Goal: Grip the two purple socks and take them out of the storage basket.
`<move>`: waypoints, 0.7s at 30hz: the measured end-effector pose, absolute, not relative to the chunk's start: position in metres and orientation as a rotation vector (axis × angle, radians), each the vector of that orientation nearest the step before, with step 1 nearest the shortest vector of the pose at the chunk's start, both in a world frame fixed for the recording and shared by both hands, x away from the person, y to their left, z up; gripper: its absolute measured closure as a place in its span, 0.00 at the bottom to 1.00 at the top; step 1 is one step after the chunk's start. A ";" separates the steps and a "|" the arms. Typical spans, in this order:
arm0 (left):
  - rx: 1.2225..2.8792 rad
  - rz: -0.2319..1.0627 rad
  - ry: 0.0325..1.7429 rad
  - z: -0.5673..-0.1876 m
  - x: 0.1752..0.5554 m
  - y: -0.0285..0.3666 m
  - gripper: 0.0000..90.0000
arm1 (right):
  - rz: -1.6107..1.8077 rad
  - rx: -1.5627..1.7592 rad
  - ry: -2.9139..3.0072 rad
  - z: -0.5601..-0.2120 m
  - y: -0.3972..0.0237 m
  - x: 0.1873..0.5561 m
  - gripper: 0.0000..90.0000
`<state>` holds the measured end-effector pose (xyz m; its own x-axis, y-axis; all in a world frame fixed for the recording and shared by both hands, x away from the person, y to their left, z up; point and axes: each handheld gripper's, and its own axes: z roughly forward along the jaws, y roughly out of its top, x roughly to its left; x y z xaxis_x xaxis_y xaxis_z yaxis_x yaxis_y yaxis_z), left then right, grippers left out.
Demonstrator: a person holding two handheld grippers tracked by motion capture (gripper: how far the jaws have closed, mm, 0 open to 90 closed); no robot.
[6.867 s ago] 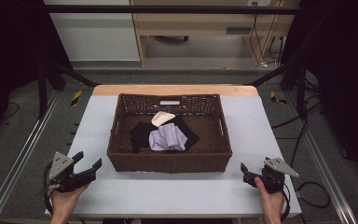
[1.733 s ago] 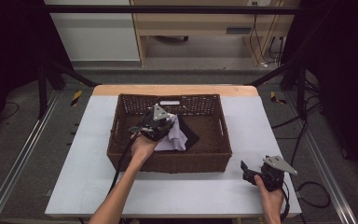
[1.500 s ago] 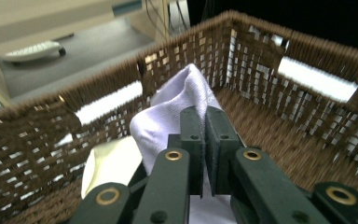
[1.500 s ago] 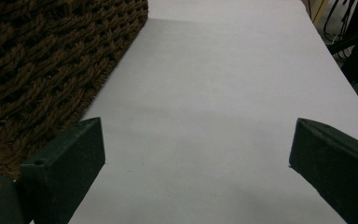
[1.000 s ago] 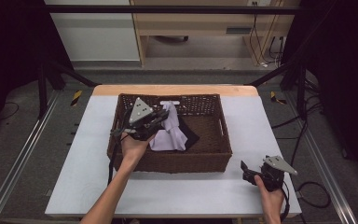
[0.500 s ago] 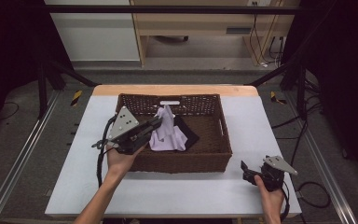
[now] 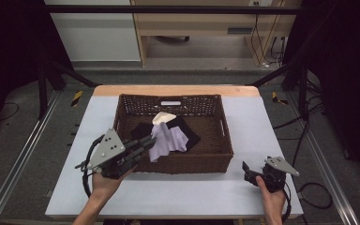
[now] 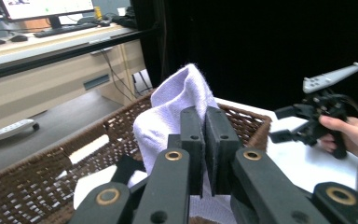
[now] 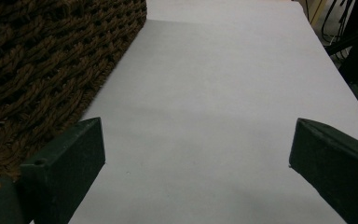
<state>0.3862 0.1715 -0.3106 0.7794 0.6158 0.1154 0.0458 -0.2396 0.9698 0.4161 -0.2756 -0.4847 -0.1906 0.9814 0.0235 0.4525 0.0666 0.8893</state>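
Note:
A lavender cloth (image 7: 168, 138) hangs lifted above the brown wicker basket (image 7: 183, 164), pulled toward its front left corner. My left gripper (image 7: 151, 141) is shut on the cloth's lower edge, just over the basket's left rim. In the left gripper view the two jaws (image 8: 204, 135) are pressed together with the lavender cloth (image 8: 177, 100) rising behind them. My right gripper (image 7: 246, 171) rests open on the table at the front right, apart from the basket. Its jaws (image 9: 196, 154) stand wide over bare table.
A black cloth (image 7: 190, 133) and a cream cloth (image 7: 163, 118) lie inside the basket. The basket's wall (image 9: 37, 60) is close on the left of the right gripper view. White table (image 7: 262, 126) runs on both sides of the basket.
My left gripper has drawn back toward the front left with the lavender cloth, stretching it up and out of the pile. The right gripper has stayed put.

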 end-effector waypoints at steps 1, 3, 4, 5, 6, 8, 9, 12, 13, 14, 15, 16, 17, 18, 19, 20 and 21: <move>1.750 0.580 0.518 -0.311 0.386 0.172 0.95 | 1.071 1.437 1.717 -0.485 -0.276 0.416 0.04; 1.745 0.563 0.514 -0.317 0.378 0.178 0.95 | 1.071 1.438 1.717 -0.485 -0.275 0.416 0.04; 1.745 0.563 0.514 -0.317 0.378 0.178 0.95 | 1.071 1.438 1.717 -0.485 -0.275 0.416 0.04; 1.747 0.567 0.511 -0.320 0.375 0.180 0.95 | 1.070 1.438 1.717 -0.485 -0.275 0.416 0.04; 1.753 0.562 0.513 -0.323 0.371 0.184 0.95 | 1.069 1.437 1.717 -0.485 -0.275 0.416 0.04; 1.757 0.552 0.517 -0.328 0.368 0.188 0.95 | 1.069 1.437 1.716 -0.485 -0.275 0.416 0.04; 1.761 0.545 0.520 -0.330 0.366 0.189 0.95 | 1.068 1.437 1.715 -0.485 -0.275 0.416 0.04; 1.785 0.525 0.530 -0.339 0.360 0.194 0.95 | 1.067 1.435 1.715 -0.485 -0.275 0.416 0.04; 1.796 0.523 0.533 -0.341 0.358 0.195 0.95 | 1.066 1.437 1.714 -0.485 -0.275 0.416 0.04; 1.808 0.519 0.535 -0.344 0.356 0.196 0.95 | 1.066 1.438 1.715 -0.485 -0.275 0.416 0.04; 1.808 0.519 0.535 -0.344 0.356 0.196 0.95 | 1.066 1.438 1.715 -0.485 -0.275 0.416 0.04; 1.826 0.514 0.543 -0.350 0.353 0.198 0.95 | 1.068 1.440 1.714 -0.485 -0.275 0.416 0.04; 1.826 0.514 0.543 -0.350 0.353 0.198 0.95 | 1.067 1.440 1.714 -0.485 -0.275 0.416 0.04; 1.840 0.493 0.555 -0.357 0.352 0.199 0.95 | 1.065 1.437 1.715 -0.485 -0.275 0.416 0.04; 1.850 0.487 0.559 -0.361 0.351 0.200 0.95 | 1.065 1.437 1.715 -0.485 -0.275 0.416 0.04; 1.855 0.479 0.567 -0.365 0.350 0.200 0.95 | 1.065 1.439 1.714 -0.485 -0.275 0.416 0.04; 1.855 0.479 0.567 -0.365 0.350 0.200 0.95 | 1.065 1.439 1.714 -0.485 -0.275 0.416 0.04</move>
<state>0.3503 0.2004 -0.3646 0.8050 0.5905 0.0565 0.1544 -0.3006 0.9412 0.4161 -0.2750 -0.4849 -0.1857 0.9824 0.0204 0.4532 0.0672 0.8889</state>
